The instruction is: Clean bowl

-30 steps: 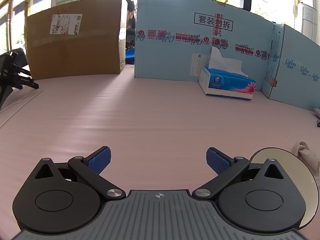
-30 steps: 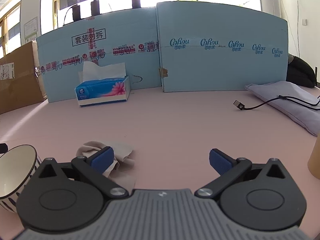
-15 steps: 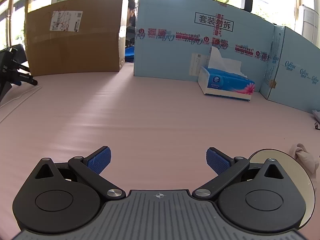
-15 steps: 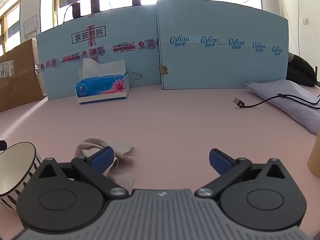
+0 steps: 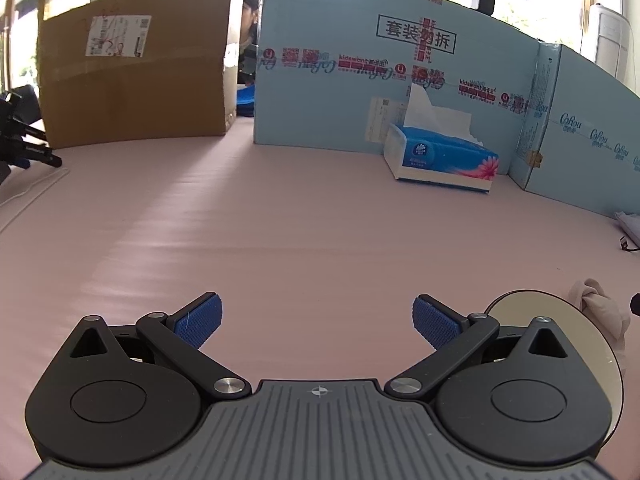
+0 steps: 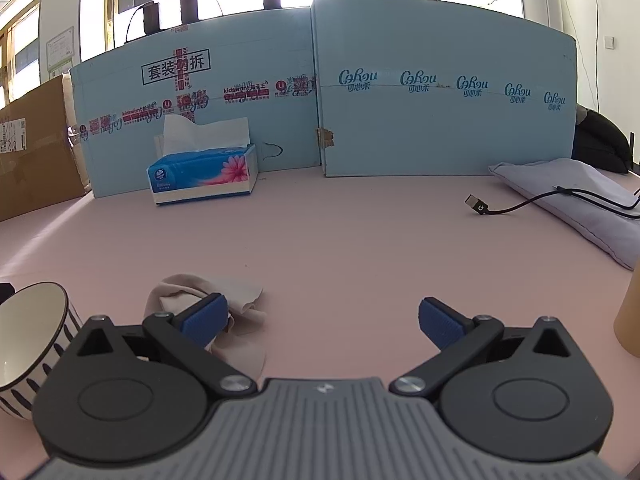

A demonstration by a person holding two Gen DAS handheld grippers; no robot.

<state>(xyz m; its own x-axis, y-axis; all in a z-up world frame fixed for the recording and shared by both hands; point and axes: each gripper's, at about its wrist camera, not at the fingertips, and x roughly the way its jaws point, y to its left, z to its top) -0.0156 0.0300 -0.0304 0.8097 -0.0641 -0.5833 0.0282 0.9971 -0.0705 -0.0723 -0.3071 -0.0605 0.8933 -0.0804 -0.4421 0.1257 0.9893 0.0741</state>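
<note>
A cream bowl [image 6: 28, 336] with dark blue stripes outside stands on the pink table at the lower left of the right wrist view. The left wrist view shows the bowl [image 5: 532, 306] at lower right, partly hidden behind the gripper body. A crumpled beige cloth [image 6: 216, 292] lies just right of the bowl; its far edge shows as cloth [image 5: 600, 308] in the left view. My right gripper [image 6: 322, 318] is open, its left pad over the cloth's near side. My left gripper [image 5: 316, 320] is open above bare table, left of the bowl.
A blue tissue box [image 6: 202, 174] sits at the back against light blue cardboard panels [image 6: 440, 100]. A brown carton [image 5: 136, 68] stands back left. A grey pillow with a black USB cable [image 6: 478, 206] lies right. A tan object [image 6: 630, 316] is at the right edge.
Both views have shifted slightly: the bowl and cloth sit a little further right in the right wrist view. Both grippers stay open.
</note>
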